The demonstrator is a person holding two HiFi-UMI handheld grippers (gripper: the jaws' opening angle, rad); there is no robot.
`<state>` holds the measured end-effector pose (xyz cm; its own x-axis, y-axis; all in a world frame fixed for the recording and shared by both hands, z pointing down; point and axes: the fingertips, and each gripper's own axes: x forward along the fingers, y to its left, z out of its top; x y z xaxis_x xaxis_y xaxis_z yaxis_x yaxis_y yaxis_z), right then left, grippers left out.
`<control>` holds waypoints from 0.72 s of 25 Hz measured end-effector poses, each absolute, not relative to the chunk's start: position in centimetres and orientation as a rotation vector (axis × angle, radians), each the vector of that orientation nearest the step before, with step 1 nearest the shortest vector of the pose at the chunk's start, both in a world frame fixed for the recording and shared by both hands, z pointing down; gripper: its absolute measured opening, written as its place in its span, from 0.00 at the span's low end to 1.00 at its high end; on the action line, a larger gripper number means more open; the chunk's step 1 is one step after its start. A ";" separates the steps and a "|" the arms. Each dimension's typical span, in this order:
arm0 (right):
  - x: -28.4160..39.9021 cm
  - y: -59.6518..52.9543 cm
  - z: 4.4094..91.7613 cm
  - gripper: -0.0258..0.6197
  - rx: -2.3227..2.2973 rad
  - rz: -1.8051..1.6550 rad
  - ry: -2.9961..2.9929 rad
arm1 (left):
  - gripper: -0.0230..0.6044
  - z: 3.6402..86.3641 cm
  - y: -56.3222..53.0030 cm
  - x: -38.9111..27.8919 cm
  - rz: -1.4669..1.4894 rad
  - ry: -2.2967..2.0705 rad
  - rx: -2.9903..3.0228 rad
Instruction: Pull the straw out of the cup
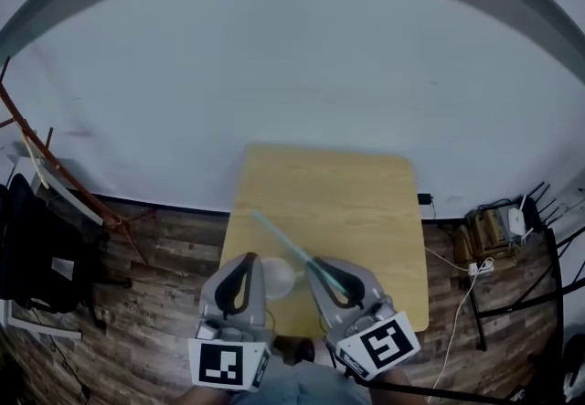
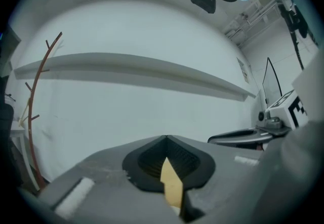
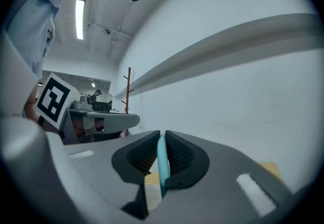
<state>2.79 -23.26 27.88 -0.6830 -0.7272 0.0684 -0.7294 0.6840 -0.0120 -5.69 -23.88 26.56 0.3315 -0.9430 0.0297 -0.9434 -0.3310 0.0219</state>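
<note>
A teal straw (image 1: 294, 250) slants up to the left over the wooden table (image 1: 366, 202). My right gripper (image 1: 320, 266) is shut on its lower part. In the right gripper view the straw (image 3: 162, 160) stands pinched between the two dark pads (image 3: 179, 156). A whitish cup (image 1: 278, 277) shows between the two grippers, low over the table's near edge; I cannot tell whether it touches either one. My left gripper (image 1: 244, 259) is beside the cup. In the left gripper view its fingertips (image 2: 166, 138) meet, and only table shows in the gap behind them.
A brown coat stand (image 1: 55, 165) and a dark garment (image 1: 27, 248) are at the left. Cables and small devices (image 1: 494, 229) lie on the wood floor at the right. A white wall with a ledge (image 2: 131, 69) rises behind the table.
</note>
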 end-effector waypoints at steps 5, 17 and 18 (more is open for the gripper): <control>3.8 -23.7 25.7 0.10 1.302 -0.005 -2.833 | 0.07 25.1 -24.0 -5.3 -0.011 -1.829 2.562; 4.2 -23.1 24.9 0.09 1.357 -0.045 -2.816 | 0.07 24.6 -23.2 -5.0 -0.009 -1.847 2.586; 4.2 -23.0 24.9 0.09 1.357 -0.041 -2.816 | 0.07 24.7 -23.1 -5.0 -0.003 -1.846 2.584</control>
<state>4.23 -22.99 24.92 -0.6233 -0.7820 0.0024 -0.7816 0.6231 0.0300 -4.95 -23.08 24.71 0.3244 -0.9457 -0.0208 -0.9458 -0.3238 -0.0263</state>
